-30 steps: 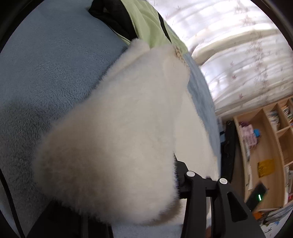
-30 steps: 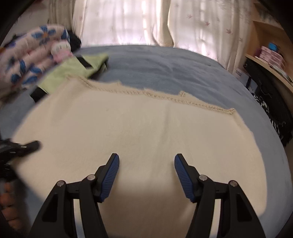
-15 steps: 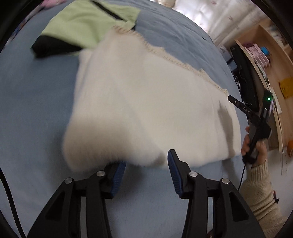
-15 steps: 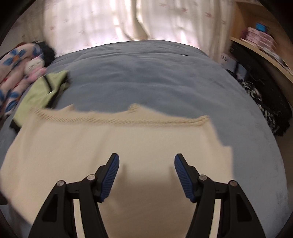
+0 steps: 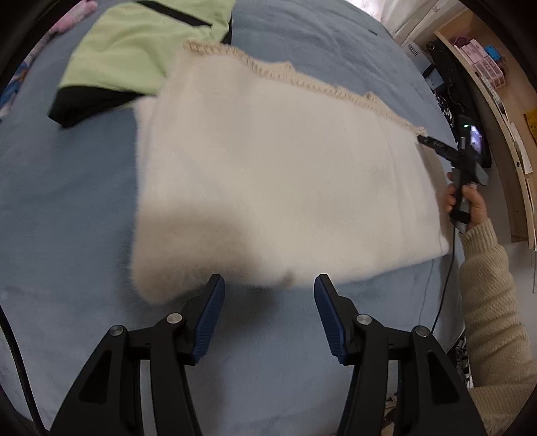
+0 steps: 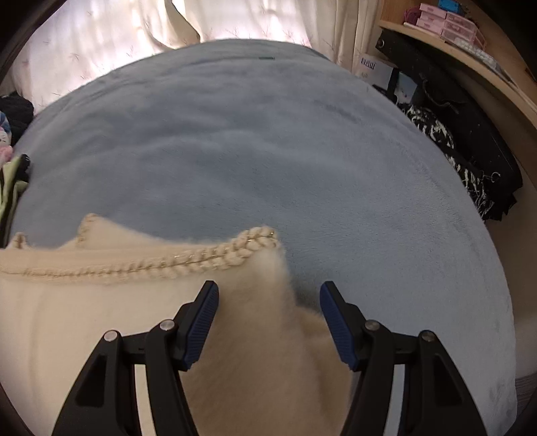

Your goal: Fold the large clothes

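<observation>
A cream fluffy garment (image 5: pixel 275 174) with a braided trim along its far edge lies folded flat on the blue bed cover (image 5: pixel 60 208). My left gripper (image 5: pixel 268 291) is open and empty, just off the garment's near edge. My right gripper (image 6: pixel 268 298) is open and empty over the garment's right corner (image 6: pixel 265 261), by the braided trim (image 6: pixel 201 258). The right gripper also shows in the left wrist view (image 5: pixel 466 174), held in a hand at the garment's right edge.
A green and black garment (image 5: pixel 134 57) lies at the far left of the bed, touching the cream one. Black clothing (image 6: pixel 470 141) hangs off the bed's right side below wooden shelves (image 6: pixel 470 43). Curtains (image 6: pixel 134 30) hang behind the bed.
My left gripper has let go of the cream garment, opened and pulled back from it. The garment now lies flat. My right gripper has moved right to the garment's corner.
</observation>
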